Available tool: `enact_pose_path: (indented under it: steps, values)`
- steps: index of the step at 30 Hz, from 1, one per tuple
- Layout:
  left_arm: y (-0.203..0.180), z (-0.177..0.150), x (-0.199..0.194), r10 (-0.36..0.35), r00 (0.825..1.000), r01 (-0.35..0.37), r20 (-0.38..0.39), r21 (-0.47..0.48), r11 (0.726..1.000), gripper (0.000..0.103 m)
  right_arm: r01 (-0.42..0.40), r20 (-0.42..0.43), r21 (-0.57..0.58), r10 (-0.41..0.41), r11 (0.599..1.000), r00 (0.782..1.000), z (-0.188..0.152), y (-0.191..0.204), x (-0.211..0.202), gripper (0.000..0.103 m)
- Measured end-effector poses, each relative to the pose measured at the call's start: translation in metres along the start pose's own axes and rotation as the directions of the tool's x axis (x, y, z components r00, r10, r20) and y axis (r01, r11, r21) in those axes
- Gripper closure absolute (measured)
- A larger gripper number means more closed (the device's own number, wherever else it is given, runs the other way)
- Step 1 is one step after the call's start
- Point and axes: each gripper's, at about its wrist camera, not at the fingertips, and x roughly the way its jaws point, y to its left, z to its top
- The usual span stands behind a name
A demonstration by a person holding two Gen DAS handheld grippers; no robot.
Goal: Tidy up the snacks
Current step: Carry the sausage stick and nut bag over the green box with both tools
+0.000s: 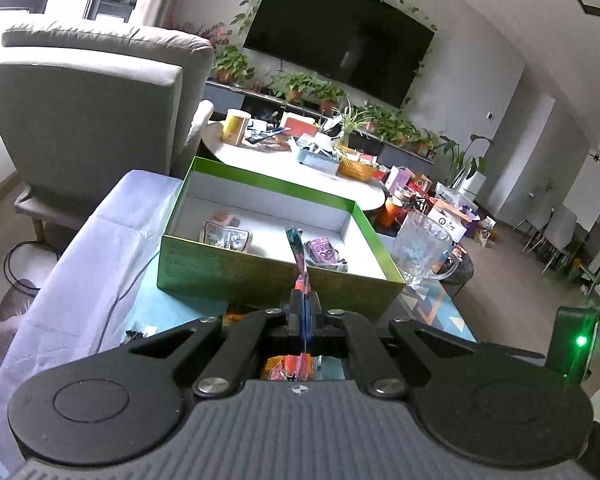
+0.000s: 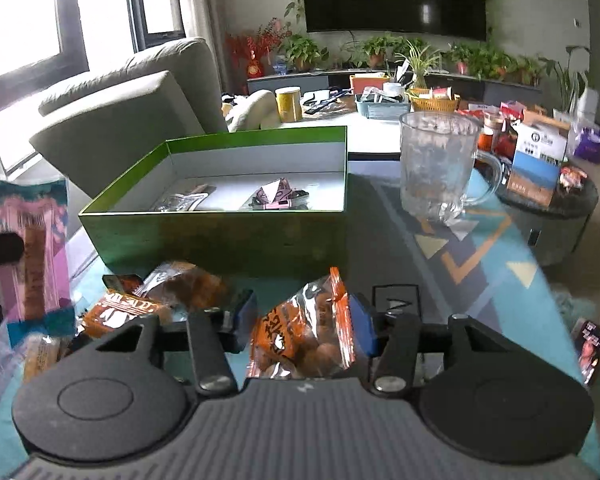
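A green box (image 1: 260,276) with a white inside stands on the glass table; it also shows in the right wrist view (image 2: 220,236). It holds a white-orange packet (image 1: 225,234) and a pink packet (image 1: 324,254). My left gripper (image 1: 302,312) is shut on a pink and teal snack bar (image 1: 300,264), held edge-on before the box's near wall; the bar shows flat at the left of the right wrist view (image 2: 32,256). My right gripper (image 2: 306,320) is open around an orange snack packet (image 2: 300,332) on the table. More orange packets (image 2: 156,300) lie left of it.
A glass mug (image 2: 436,168) stands right of the box. A small card (image 2: 590,350) lies at the table's right edge. A grey armchair (image 1: 92,112) is at the left, and a cluttered white round table (image 1: 284,168) is behind the box.
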Motion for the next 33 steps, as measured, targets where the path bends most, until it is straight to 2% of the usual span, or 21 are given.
enact_pose_path:
  steps: [6,12,17,22,33]
  values:
    - [0.004,-0.005,0.008,0.009,0.999,-0.01,-0.034,-0.011,1.0,0.102,0.026,-0.024,0.032,-0.025,0.999,0.999,-0.017,-0.005,0.012,0.058]
    - [0.007,-0.005,0.009,0.018,0.999,-0.019,-0.036,-0.018,1.0,0.102,0.048,-0.04,-0.113,-0.053,0.992,0.998,-0.024,0.015,0.022,0.058]
    - [0.009,-0.005,0.01,0.02,0.999,-0.021,-0.038,-0.022,1.0,0.102,0.086,-0.058,-0.104,-0.093,0.991,0.994,-0.026,0.014,0.035,0.057]
    - [0.009,-0.004,0.01,0.021,0.999,-0.022,-0.034,-0.027,0.999,0.102,0.045,-0.077,-0.066,-0.05,0.997,0.996,-0.023,0.005,0.034,0.058]
    - [-0.002,0.008,0.003,0.011,1.0,-0.011,0.013,0.011,1.0,0.102,-0.03,0.017,-0.021,0.03,0.999,0.999,-0.014,0.0,0.004,0.059]
